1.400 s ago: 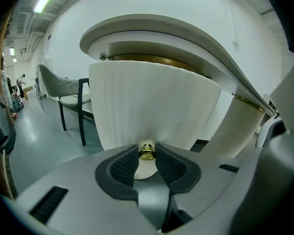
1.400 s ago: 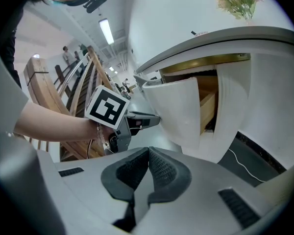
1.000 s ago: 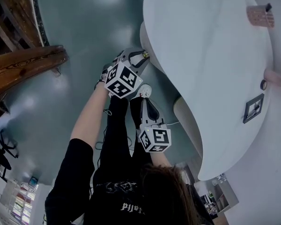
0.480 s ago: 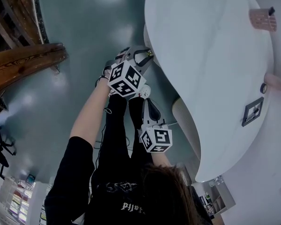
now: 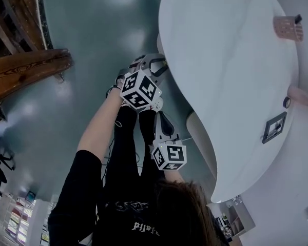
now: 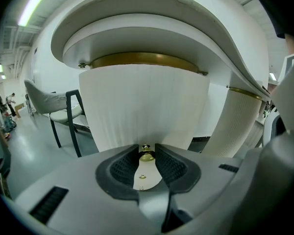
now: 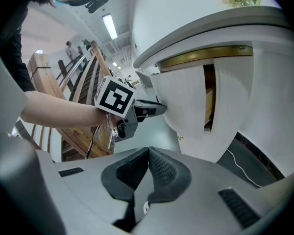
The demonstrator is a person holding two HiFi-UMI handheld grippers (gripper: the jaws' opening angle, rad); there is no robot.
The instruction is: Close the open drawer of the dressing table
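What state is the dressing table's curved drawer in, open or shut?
Open: in the right gripper view the drawer front stands out from the table body, with a dark gap between.

The person wears a black short-sleeved top [image 5: 92, 188] with pale lettering, and dark trousers [image 5: 127, 137]. The left gripper [image 6: 147, 150] and right gripper [image 7: 148, 153] are grey, with black ribbed pads [image 6: 121, 168] and white cubes [image 5: 140, 89] bearing black square markers.
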